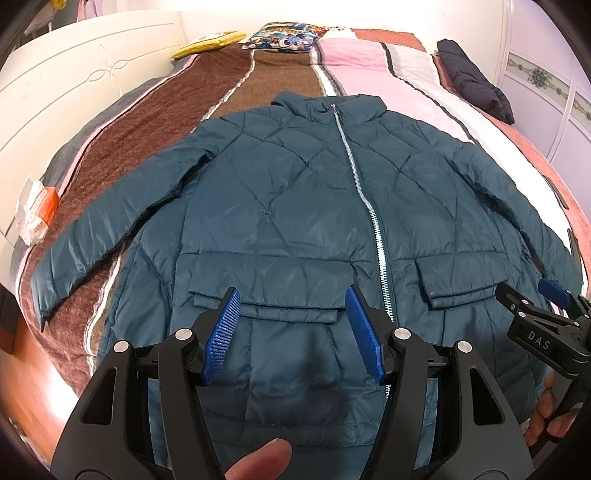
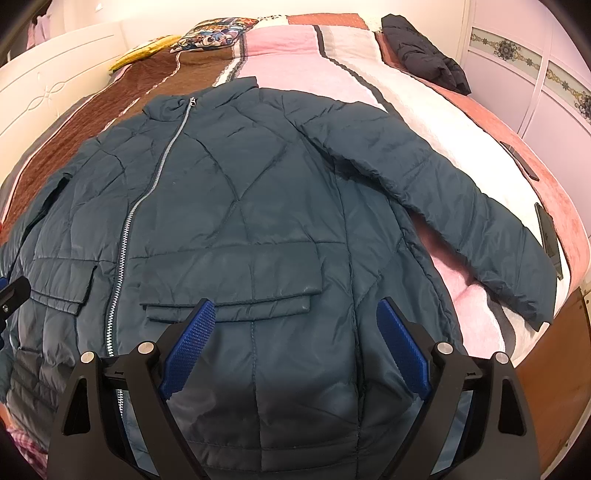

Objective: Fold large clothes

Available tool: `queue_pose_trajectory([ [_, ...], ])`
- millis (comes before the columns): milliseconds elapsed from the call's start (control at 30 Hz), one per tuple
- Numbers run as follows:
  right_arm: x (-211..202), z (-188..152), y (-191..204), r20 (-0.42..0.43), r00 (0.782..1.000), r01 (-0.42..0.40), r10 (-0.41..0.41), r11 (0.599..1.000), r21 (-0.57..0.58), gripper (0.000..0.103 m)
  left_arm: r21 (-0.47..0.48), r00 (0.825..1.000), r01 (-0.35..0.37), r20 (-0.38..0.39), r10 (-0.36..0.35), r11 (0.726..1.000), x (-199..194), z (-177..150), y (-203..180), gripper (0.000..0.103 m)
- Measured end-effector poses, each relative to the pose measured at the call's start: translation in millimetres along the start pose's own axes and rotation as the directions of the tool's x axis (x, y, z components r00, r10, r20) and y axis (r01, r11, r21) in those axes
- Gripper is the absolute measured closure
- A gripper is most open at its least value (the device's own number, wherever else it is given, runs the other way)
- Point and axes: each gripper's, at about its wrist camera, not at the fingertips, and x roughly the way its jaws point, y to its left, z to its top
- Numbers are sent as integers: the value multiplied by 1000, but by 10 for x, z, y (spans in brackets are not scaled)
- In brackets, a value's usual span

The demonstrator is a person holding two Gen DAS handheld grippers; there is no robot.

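Spread flat, front up, across the middle of both views: a dark teal quilted puffer jacket with a silver zipper closed up to the collar, lying on a bed covered in a brown, pink and white striped blanket. Sleeves angled outward, one toward the lower left of the left wrist view, the other toward the lower right of the right wrist view. Hovering over the flap pocket at bottom centre of the left wrist view, the left gripper, blue-padded jaws apart with only fabric seen beyond them, nothing clamped. Likewise over the lower jacket front at bottom centre of its own view, the right gripper, jaws wide apart and empty; also seen at the right edge of the left wrist view. A fingertip at the bottom edge there. At upper right, a folded dark navy garment; along the top, a patterned cushion and a yellow pillow.
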Motion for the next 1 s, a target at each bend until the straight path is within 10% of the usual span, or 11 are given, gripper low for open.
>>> queue_pose_trajectory([
  [1000,-6,-1,-84,-2,1000,0,0,999,32,16,6,1000,-4,-12,5,1000,5,33,-20,44],
])
